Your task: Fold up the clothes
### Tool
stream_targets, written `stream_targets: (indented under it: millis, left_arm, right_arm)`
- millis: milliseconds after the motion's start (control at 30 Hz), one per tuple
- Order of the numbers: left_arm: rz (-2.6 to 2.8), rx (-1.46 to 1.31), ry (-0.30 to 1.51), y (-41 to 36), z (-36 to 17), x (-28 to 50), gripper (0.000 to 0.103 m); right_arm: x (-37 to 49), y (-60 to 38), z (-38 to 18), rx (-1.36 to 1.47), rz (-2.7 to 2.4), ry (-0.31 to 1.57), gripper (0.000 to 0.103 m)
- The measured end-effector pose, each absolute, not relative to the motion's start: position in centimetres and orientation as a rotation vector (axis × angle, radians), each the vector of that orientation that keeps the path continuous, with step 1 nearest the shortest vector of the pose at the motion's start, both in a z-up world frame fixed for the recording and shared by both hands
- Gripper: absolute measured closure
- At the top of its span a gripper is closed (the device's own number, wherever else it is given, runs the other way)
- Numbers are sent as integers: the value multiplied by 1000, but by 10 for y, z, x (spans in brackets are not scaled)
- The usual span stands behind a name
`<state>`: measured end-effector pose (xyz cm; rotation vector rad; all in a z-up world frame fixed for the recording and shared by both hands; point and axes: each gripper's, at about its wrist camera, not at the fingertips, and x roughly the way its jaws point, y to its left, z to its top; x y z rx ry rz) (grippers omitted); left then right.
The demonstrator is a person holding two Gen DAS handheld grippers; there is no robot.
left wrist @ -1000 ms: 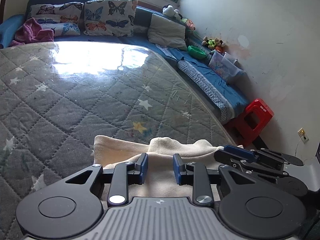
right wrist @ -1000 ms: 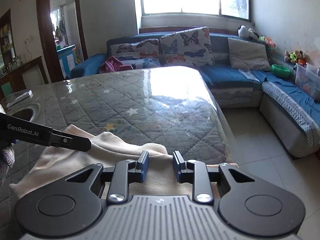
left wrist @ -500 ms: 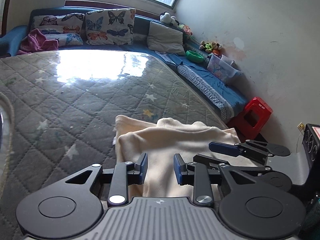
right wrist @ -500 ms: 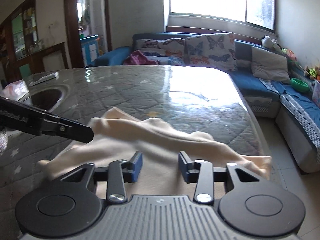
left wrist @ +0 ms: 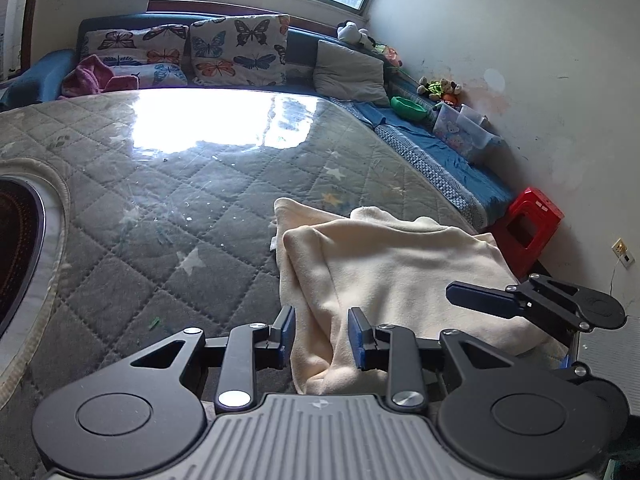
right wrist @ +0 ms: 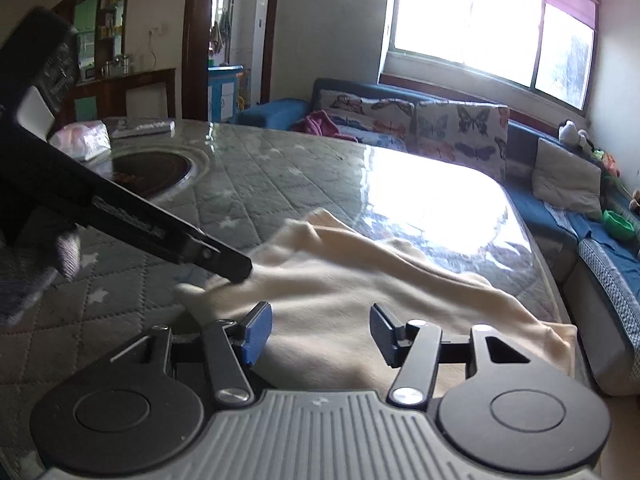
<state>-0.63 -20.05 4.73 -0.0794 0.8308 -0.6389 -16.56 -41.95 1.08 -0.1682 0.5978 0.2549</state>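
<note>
The grey quilted star-print table cover under clear glossy sheeting (left wrist: 168, 184) spans the scene. On its near right corner lies the cream fleece garment (left wrist: 400, 264), doubled over with a layered edge on its left side, rumpled along the far hem. The left gripper (left wrist: 322, 338) has its jaws apart, a loose ridge of fleece between them. The right gripper (right wrist: 320, 330) stands wide open just above the cloth. To fold well, pinch both layers together, keep the edges aligned, and smooth before creasing.
</note>
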Motion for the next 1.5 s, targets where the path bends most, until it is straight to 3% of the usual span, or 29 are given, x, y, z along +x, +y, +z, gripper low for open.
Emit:
stream_targets:
  millis: [200, 400, 467, 667, 867, 1200, 1500]
  left_arm:
    - [-623, -77, 839, -198, 46, -7, 68]
    - [-621, -87, 829, -194, 51, -14, 56]
    - [-620, -82, 825, -193, 52, -16, 54]
    - [-609, -67, 811, -192, 54, -24, 36]
    - [-604, -45, 773, -189, 58, -35, 19]
    - [-606, -57, 716, -177, 65, -49, 0]
    - [-591, -92, 667, -166, 69, -57, 0]
  right_arm:
    - [-166, -412, 1, -174, 264, 623, 39]
    - [-175, -419, 10, -122, 236, 600, 22]
    - [-178, -422, 11, -109, 221, 600, 21]
    - [-186, -429, 9, -68, 182, 611, 14]
    - [-196, -430, 13, -53, 120, 580, 0]
    - [-208, -434, 15, -13, 61, 562, 0]
    - [-220, -434, 15, 4, 11, 548, 0]
